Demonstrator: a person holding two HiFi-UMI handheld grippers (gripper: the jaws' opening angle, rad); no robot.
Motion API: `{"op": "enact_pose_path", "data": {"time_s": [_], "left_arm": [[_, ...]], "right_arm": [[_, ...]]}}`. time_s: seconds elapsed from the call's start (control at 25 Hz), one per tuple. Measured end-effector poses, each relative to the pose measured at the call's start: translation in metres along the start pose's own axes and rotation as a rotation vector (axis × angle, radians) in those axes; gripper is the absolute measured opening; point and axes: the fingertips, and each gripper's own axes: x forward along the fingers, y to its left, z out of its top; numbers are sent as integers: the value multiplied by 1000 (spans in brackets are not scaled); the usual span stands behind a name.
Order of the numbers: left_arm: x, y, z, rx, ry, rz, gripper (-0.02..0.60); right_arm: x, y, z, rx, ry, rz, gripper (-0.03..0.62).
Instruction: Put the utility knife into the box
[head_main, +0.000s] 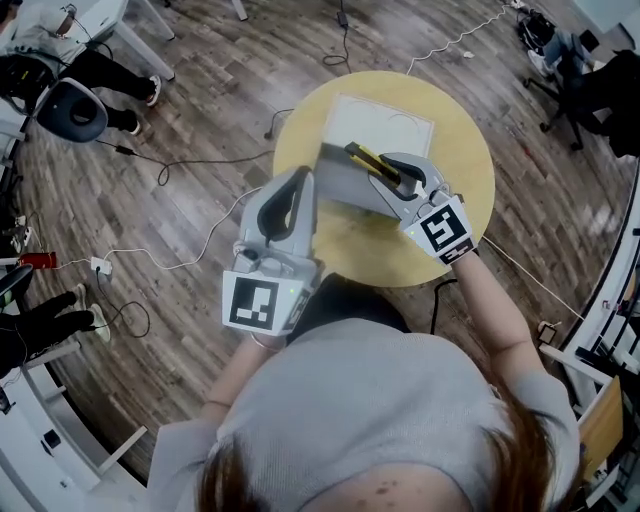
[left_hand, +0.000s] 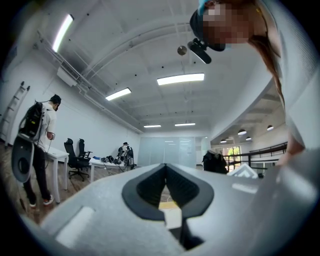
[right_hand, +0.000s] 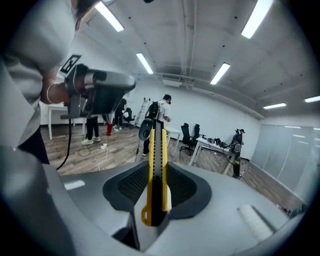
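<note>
Utility knife clamped in right tool; over box

Two tools: the left tool and the right tool. One utility knife, in the right tool's jaws. One box, just ahead of both tools. One round bench beneath them.

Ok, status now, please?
Right gripper shut on knife, above open box. Left gripper at its flap, grip unclear. Nothing seen in the way.
</note>
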Motion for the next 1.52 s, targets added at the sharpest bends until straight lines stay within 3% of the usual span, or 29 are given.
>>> {"op": "enact_pose_path", "data": {"time_s": [0.2, 0.64, 1.0, 1.52], "left_arm": [[-1, 0, -6, -5, 9, 5, -6], [-4, -5, -8, -10, 27, 8, -6], [-6, -7, -9, -14, 30, 16, -6], [-10, -7, -12, 7, 49, 15, -6]], "right_arm": [[27, 17, -43, -88, 145, 84, 117], [63, 38, -118, -120, 420, 206, 117], [75, 47, -151, -142, 581, 235, 117], [82, 49, -177, -123, 697, 267, 117]]}}
